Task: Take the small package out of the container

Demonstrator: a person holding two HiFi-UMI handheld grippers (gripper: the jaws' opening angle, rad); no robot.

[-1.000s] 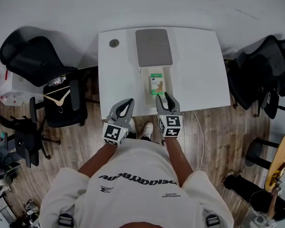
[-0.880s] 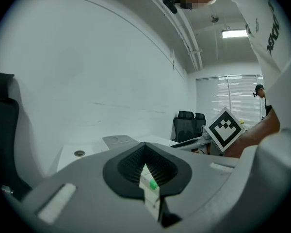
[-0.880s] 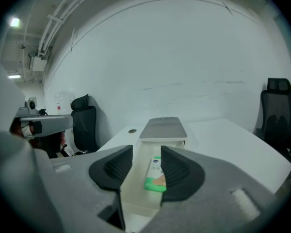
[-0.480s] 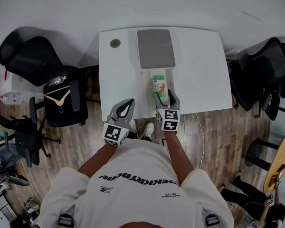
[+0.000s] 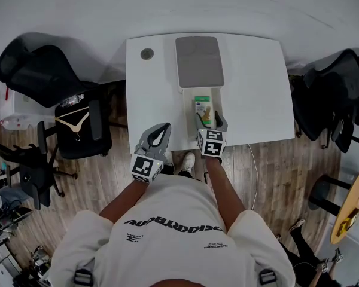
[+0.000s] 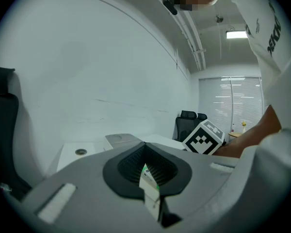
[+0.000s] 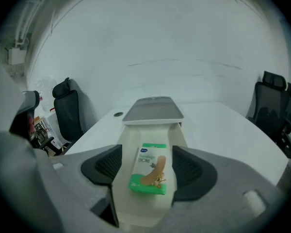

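We have brought the right gripper [image 5: 210, 121] over the container [image 7: 136, 205], fingers opening astride the small package [image 7: 149, 169]; left gripper [image 5: 160, 128] fingers pressed together.

A white table [image 5: 251, 88] stands with its far edge against a pale wall [image 5: 167, 5], on a wood-plank floor [image 5: 275, 178]. A black office chair [image 5: 42, 70] sits at the table's left and a second chair [image 5: 332, 94] at its right. Near the table's left side, a wooden hanger [image 5: 72, 123] lies on a black seat. Past the table's right end, a window with blinds [image 6: 233, 106] glows under a ceiling light [image 6: 236, 34].
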